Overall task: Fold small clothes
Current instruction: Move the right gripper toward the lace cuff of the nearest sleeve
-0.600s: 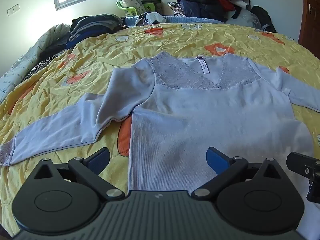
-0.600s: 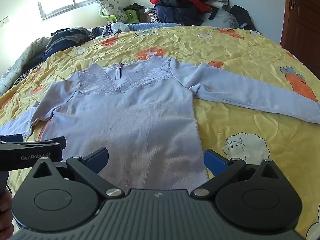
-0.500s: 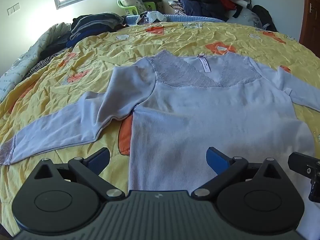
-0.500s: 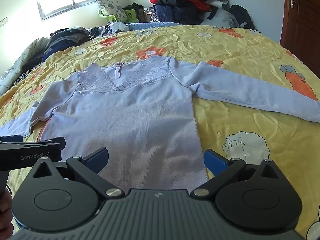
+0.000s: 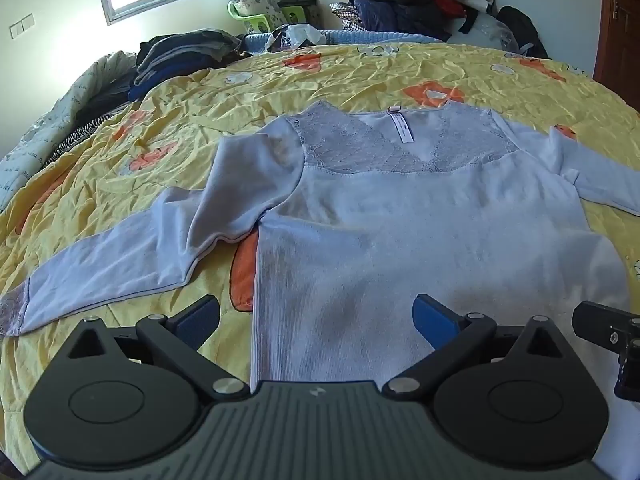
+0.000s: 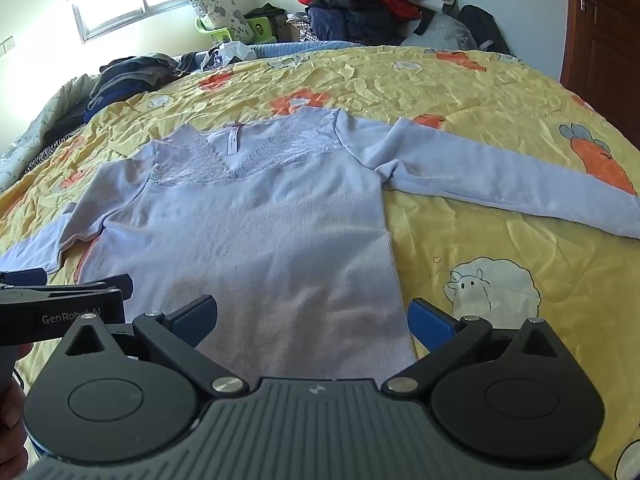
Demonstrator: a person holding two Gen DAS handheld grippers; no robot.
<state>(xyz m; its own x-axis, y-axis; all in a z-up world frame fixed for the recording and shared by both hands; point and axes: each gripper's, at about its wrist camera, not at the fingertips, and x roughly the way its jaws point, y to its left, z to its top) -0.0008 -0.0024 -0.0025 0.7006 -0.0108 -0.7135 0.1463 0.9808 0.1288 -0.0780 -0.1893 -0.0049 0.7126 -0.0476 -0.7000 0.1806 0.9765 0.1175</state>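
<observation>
A pale lilac long-sleeved top (image 5: 400, 232) with a lace yoke lies flat, front up, on the yellow bedspread (image 5: 360, 76); it also shows in the right wrist view (image 6: 256, 232). Its left sleeve (image 5: 120, 256) is bent at the elbow. Its right sleeve (image 6: 500, 176) stretches out to the right. My left gripper (image 5: 316, 316) is open and empty over the hem's left corner. My right gripper (image 6: 312, 316) is open and empty over the hem's right corner. Each gripper shows at the edge of the other's view.
Folded dark clothes (image 5: 180, 60) are stacked at the bed's far left. A heap of red and dark jackets (image 6: 360, 0) lies behind the bed. A green stool and pillow (image 5: 256, 4) stand under the window. A wooden door (image 6: 608, 40) is at right.
Both grippers have crept slightly forward over the hem. The top has not moved.
</observation>
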